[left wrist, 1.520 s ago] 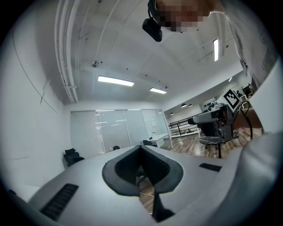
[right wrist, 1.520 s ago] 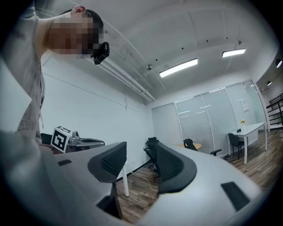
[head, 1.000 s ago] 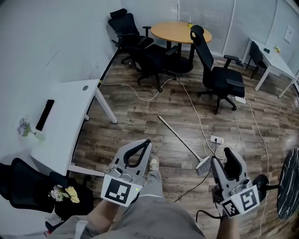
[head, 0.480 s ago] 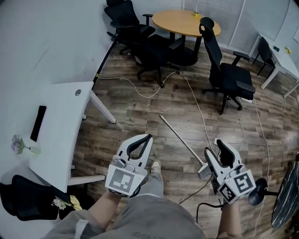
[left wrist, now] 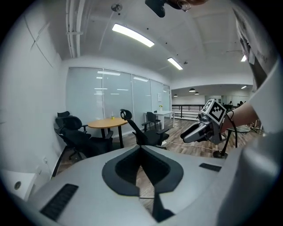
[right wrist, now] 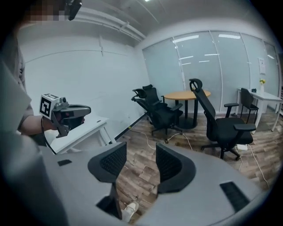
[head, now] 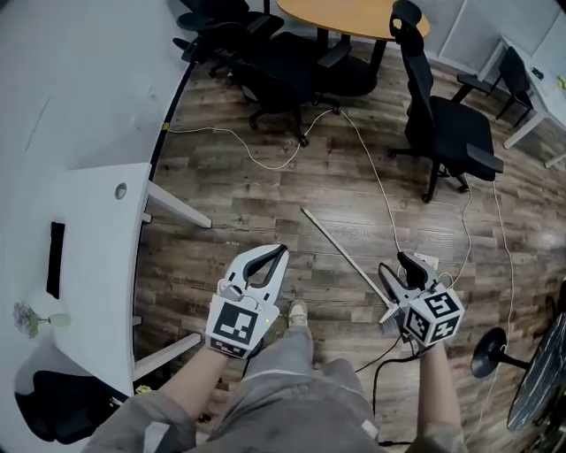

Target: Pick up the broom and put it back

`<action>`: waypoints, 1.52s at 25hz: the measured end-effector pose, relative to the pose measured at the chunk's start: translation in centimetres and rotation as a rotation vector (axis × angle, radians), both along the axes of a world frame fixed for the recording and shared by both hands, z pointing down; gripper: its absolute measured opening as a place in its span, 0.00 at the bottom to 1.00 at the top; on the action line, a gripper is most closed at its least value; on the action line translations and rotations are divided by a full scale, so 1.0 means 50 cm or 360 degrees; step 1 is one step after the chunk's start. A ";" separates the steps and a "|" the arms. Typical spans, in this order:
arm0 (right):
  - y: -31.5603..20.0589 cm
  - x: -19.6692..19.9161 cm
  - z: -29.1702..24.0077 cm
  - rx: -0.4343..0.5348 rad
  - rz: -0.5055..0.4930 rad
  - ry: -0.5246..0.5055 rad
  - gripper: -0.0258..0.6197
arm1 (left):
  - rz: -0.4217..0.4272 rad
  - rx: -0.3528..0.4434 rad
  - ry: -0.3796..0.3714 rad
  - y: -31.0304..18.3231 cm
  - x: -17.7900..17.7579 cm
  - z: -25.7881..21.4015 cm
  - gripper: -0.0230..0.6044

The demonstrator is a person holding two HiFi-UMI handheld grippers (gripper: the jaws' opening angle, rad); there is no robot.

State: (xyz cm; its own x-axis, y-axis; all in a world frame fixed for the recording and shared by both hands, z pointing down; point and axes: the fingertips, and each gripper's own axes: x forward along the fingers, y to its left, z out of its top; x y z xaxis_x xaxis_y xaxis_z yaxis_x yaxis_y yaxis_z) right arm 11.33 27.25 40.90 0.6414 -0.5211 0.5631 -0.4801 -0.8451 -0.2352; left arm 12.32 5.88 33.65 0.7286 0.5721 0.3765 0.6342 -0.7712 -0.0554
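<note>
The broom [head: 340, 249] lies flat on the wooden floor in the head view, its pale handle running diagonally from the upper left down to the right. Its head is mostly hidden under my right gripper [head: 393, 264], which hovers over that end with jaws open and nothing between them [right wrist: 140, 150]. My left gripper [head: 281, 251] is held left of the handle, above the person's leg, its jaw tips meeting, shut on nothing [left wrist: 141, 146]. Each gripper view shows the other gripper but not the broom.
A white desk [head: 88, 257] stands at the left. Black office chairs [head: 451, 133] [head: 265, 62] and a round wooden table [head: 354, 13] fill the far side. Cables [head: 380, 190] and a power strip [head: 426, 261] lie beside the broom. A black stand base [head: 491, 349] sits at right.
The head view has tilted and moved forward. My right gripper has moved up and left, from beside the broom head to over it. The left gripper has kept its place and stays shut.
</note>
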 end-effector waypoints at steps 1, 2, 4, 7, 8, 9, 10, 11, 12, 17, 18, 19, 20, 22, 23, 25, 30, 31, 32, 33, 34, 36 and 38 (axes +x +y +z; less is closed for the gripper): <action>-0.001 0.015 0.028 0.0014 0.0010 -0.0048 0.39 | 0.0007 0.0013 -0.0023 -0.001 0.016 0.024 0.06; -0.002 0.029 0.055 0.0045 0.0026 -0.0096 0.39 | 0.0013 0.0024 -0.0045 -0.001 0.031 0.048 0.06; -0.003 0.056 0.108 0.0114 0.0059 -0.0189 0.39 | 0.0018 0.0035 -0.0093 -0.002 0.059 0.099 0.06; -0.005 0.091 0.201 0.0122 0.0070 -0.0304 0.39 | 0.0012 0.0047 -0.0177 -0.004 0.096 0.179 0.06; -0.005 0.100 0.236 0.0104 0.0060 -0.0337 0.39 | 0.0007 0.0055 -0.0208 -0.004 0.106 0.206 0.06; -0.003 0.107 0.273 0.0077 0.0044 -0.0366 0.39 | -0.0001 0.0059 -0.0238 -0.003 0.115 0.235 0.06; -0.001 0.113 0.312 0.0044 0.0023 -0.0390 0.39 | -0.0012 0.0058 -0.0265 -0.002 0.123 0.264 0.06; 0.002 0.117 0.354 0.0009 0.0001 -0.0411 0.39 | -0.0024 0.0056 -0.0287 0.000 0.129 0.296 0.06; 0.005 0.120 0.398 -0.0026 -0.0022 -0.0427 0.39 | -0.0035 0.0057 -0.0302 0.000 0.132 0.329 0.06; 0.018 0.127 0.616 -0.0192 -0.0166 -0.0489 0.39 | -0.0066 0.0091 -0.0366 0.012 0.138 0.510 0.06; 0.022 0.131 0.657 -0.0222 -0.0192 -0.0501 0.39 | -0.0068 0.0103 -0.0384 0.016 0.141 0.549 0.06; 0.026 0.135 0.697 -0.0248 -0.0214 -0.0515 0.39 | -0.0072 0.0114 -0.0405 0.019 0.143 0.588 0.06; 0.029 0.138 0.736 -0.0271 -0.0232 -0.0530 0.39 | -0.0076 0.0122 -0.0428 0.022 0.145 0.626 0.06; 0.038 0.140 0.809 -0.0312 -0.0258 -0.0557 0.39 | -0.0084 0.0132 -0.0476 0.028 0.146 0.698 0.06; 0.043 0.139 0.844 -0.0330 -0.0264 -0.0568 0.39 | -0.0084 0.0135 -0.0499 0.032 0.145 0.732 0.06; 0.054 0.134 0.912 -0.0343 -0.0259 -0.0598 0.39 | -0.0072 0.0142 -0.0544 0.041 0.141 0.798 0.06; 0.077 0.116 1.071 -0.0339 -0.0240 -0.0676 0.39 | -0.0040 0.0183 -0.0620 0.064 0.142 0.958 0.06; 0.082 0.115 1.103 -0.0353 -0.0245 -0.0681 0.39 | -0.0036 0.0185 -0.0635 0.069 0.143 0.991 0.06; 0.086 0.113 1.136 -0.0365 -0.0250 -0.0684 0.38 | -0.0029 0.0186 -0.0651 0.073 0.142 1.023 0.06; 0.088 0.110 1.168 -0.0373 -0.0253 -0.0689 0.38 | -0.0021 0.0187 -0.0667 0.076 0.139 1.055 0.06; 0.089 0.105 1.201 -0.0374 -0.0255 -0.0696 0.38 | -0.0014 0.0189 -0.0683 0.077 0.133 1.087 0.06; 0.092 0.098 1.266 -0.0373 -0.0262 -0.0711 0.38 | -0.0014 0.0189 -0.0710 0.078 0.127 1.149 0.06; 0.099 0.099 1.332 -0.0387 -0.0272 -0.0720 0.38 | -0.0033 0.0180 -0.0731 0.077 0.127 1.212 0.06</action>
State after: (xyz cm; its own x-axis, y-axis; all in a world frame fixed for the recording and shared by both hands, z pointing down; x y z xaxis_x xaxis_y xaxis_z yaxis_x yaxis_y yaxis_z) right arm 16.27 32.19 107.53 0.2243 -0.4170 0.8808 -0.5118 -0.8195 -0.2577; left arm 18.68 9.75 94.24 0.4830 0.4961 0.7215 0.5972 -0.7892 0.1430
